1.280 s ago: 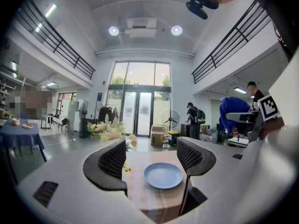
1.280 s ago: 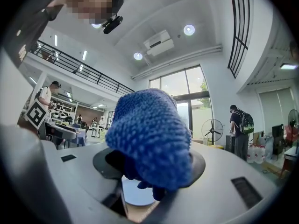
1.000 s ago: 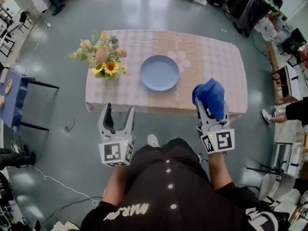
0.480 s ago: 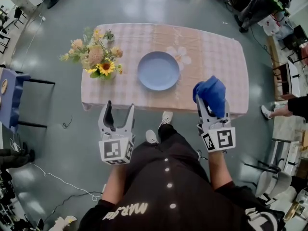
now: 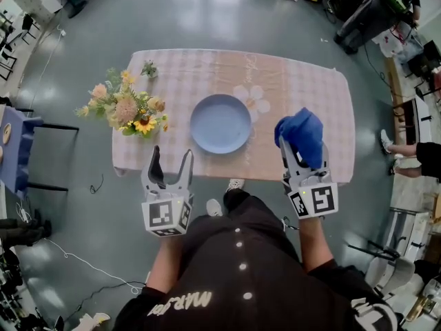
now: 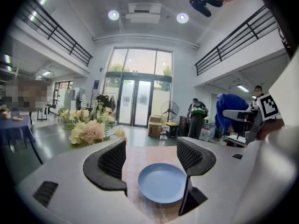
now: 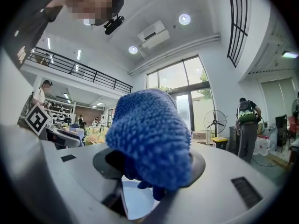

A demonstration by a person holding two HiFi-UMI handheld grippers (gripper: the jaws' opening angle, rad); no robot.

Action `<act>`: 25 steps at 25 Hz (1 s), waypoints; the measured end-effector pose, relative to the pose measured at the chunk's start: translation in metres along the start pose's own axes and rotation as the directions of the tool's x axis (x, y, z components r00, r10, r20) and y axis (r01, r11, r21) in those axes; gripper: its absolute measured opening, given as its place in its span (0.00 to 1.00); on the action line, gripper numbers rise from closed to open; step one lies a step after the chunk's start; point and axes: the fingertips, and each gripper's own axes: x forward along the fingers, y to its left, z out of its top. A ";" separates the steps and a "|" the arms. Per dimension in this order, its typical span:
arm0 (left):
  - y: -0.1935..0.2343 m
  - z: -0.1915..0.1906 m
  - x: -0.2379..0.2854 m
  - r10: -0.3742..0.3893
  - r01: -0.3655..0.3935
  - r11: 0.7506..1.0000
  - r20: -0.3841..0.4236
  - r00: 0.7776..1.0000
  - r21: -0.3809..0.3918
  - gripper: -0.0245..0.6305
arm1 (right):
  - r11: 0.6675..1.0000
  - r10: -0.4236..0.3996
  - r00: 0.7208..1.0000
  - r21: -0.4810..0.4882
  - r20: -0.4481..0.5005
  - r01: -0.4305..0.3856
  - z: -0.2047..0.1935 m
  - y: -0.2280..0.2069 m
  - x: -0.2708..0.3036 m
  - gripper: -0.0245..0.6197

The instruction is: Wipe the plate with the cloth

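- The right gripper [image 5: 302,149] is clamped on a bunched blue terry cloth [image 5: 301,134], which balloons over both jaws at the right of the head view.
- The left gripper [image 5: 171,157] has its jaws spread wide, with nothing between them. Its own view frames the plate in the gap, but well beyond the tips.
- The round pale-blue plate [image 5: 220,123] lies flat at mid-frame, near the front edge of the table in a pink checked cloth [image 5: 310,81].
- Here's the key line: the plate sits up and to the left of the cloth, apart from it. The wipe looks to need a reach forward and inward.
- No contact yet, so wiping hasn't begun.
- The plate is bare, with nothing on it.
- A bouquet of yellow and pink flowers [image 5: 127,109] stands left of the plate, clear of that path.
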 end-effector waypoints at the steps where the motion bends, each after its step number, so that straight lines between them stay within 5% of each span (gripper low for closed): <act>1: -0.002 0.001 0.009 -0.002 0.002 1.000 -0.002 1.000 0.001 0.55 | 1.000 0.005 1.000 -0.003 0.000 -0.005 -0.001 -0.005 0.007 0.34; 17: -0.010 -0.006 0.098 0.025 -0.025 1.000 -0.091 0.996 -0.004 0.55 | 0.996 0.086 0.995 0.003 -0.052 -0.086 -0.032 -0.052 0.082 0.34; 25: -0.002 -0.039 0.129 -0.063 0.063 0.998 -0.169 0.984 -0.003 0.54 | 0.997 0.073 0.990 0.011 -0.124 -0.072 -0.056 -0.047 0.101 0.34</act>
